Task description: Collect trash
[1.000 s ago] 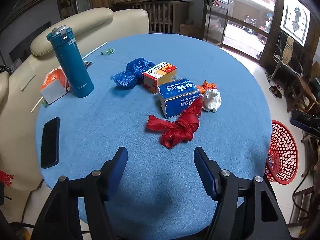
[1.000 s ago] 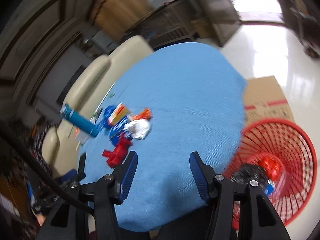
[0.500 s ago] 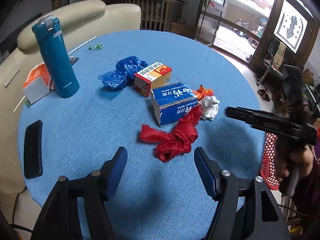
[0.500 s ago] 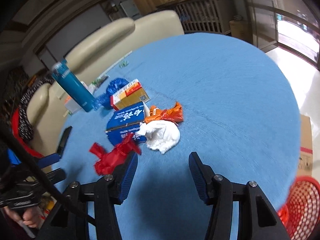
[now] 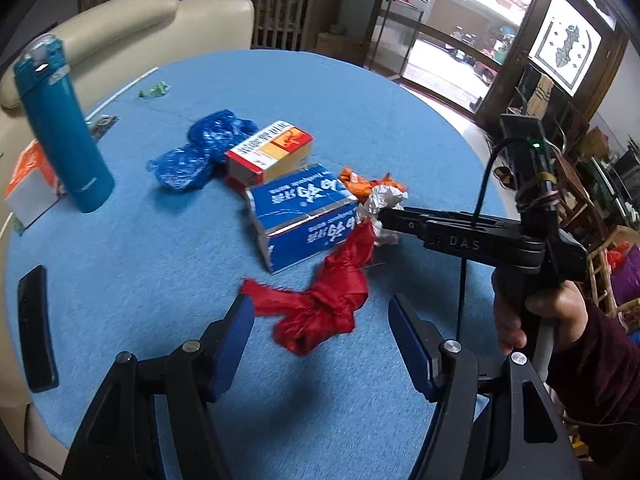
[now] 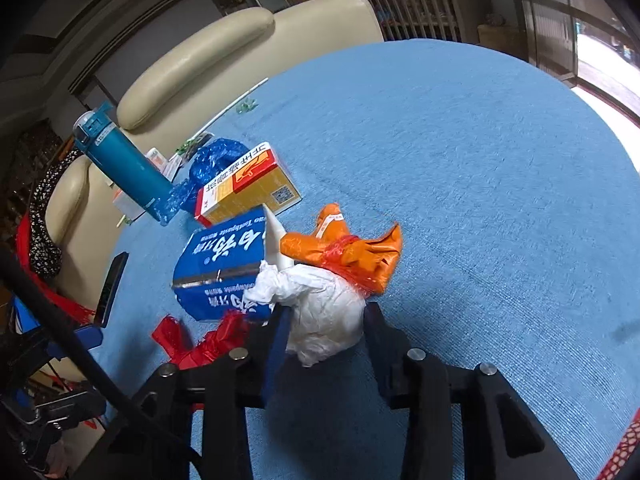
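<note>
Your right tool [image 6: 324,320] has its fingers set either side of the white paper wad [image 6: 320,312], just right of the blue box [image 6: 224,264] on the bench [image 6: 480,160], touching but maybe not clamped; your left tool [image 5: 320,320] hangs spread apart nearer the red rag [image 5: 328,300].

The left tongs [image 5: 320,340] are gaping at the frame's bottom, over a red bag [image 5: 328,300] lying on the blue surface [image 5: 160,256]. From the right, the right tongs [image 5: 386,216] are reaching a white wad [image 5: 380,202] beside the blue box [image 5: 304,212].
</note>
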`<action>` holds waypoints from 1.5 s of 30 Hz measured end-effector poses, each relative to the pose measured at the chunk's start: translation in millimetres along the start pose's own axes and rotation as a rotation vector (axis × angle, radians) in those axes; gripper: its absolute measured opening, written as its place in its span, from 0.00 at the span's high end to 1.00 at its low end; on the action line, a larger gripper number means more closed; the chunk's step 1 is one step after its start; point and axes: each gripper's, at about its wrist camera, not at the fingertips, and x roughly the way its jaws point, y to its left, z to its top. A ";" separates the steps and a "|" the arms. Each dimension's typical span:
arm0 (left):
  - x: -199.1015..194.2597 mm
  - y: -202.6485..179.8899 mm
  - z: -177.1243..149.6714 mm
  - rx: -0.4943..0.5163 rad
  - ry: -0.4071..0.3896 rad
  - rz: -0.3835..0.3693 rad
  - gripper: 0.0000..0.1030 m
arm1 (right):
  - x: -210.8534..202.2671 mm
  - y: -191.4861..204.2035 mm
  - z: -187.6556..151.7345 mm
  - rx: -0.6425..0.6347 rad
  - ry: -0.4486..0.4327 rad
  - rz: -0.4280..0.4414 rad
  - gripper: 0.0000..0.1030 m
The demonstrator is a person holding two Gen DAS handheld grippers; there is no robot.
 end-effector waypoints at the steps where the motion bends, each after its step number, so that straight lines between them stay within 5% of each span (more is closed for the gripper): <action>1: 3.8 -1.2 0.8 0.003 0.006 -0.004 0.32 | -2.0 -2.2 -1.6 0.011 -0.008 0.004 0.66; 2: 8.7 -2.3 1.7 0.002 0.016 -0.011 0.32 | -4.6 -4.4 -3.7 0.017 -0.012 0.005 0.76; 12: 44.1 -14.9 4.1 0.007 0.060 -0.029 0.32 | -43.7 -30.2 -22.3 0.063 -0.063 -0.021 0.76; 16: 56.0 -13.1 -2.1 0.004 0.084 0.019 0.60 | -49.5 -37.5 -22.5 0.106 -0.070 0.013 0.75; 19: 52.9 -2.6 -6.6 -0.048 0.075 -0.017 0.61 | -49.6 -38.9 -18.4 0.130 -0.072 0.057 0.74; 23: 42.3 5.4 -13.1 -0.068 0.057 -0.005 0.63 | -40.1 -31.1 -12.9 0.120 -0.078 0.071 0.31; 26: 31.2 8.8 -21.3 -0.080 0.045 -0.007 0.63 | -28.6 -23.0 -8.5 0.096 -0.074 0.051 0.32; 29: 20.3 11.1 -25.8 -0.092 0.028 -0.008 0.63 | -15.8 -11.9 -5.7 0.035 -0.060 0.015 0.37; 33: 8.7 13.3 -28.1 -0.102 0.006 -0.007 0.63 | 1.5 0.5 -5.5 -0.041 -0.028 -0.043 0.61; 36: -2.6 17.8 -26.9 -0.111 -0.009 -0.011 0.63 | 2.3 5.0 -8.5 -0.050 -0.041 -0.062 0.68; 45: -20.7 10.1 -28.0 -0.110 -0.033 -0.008 0.63 | -39.9 9.2 -28.4 -0.045 -0.117 -0.083 0.70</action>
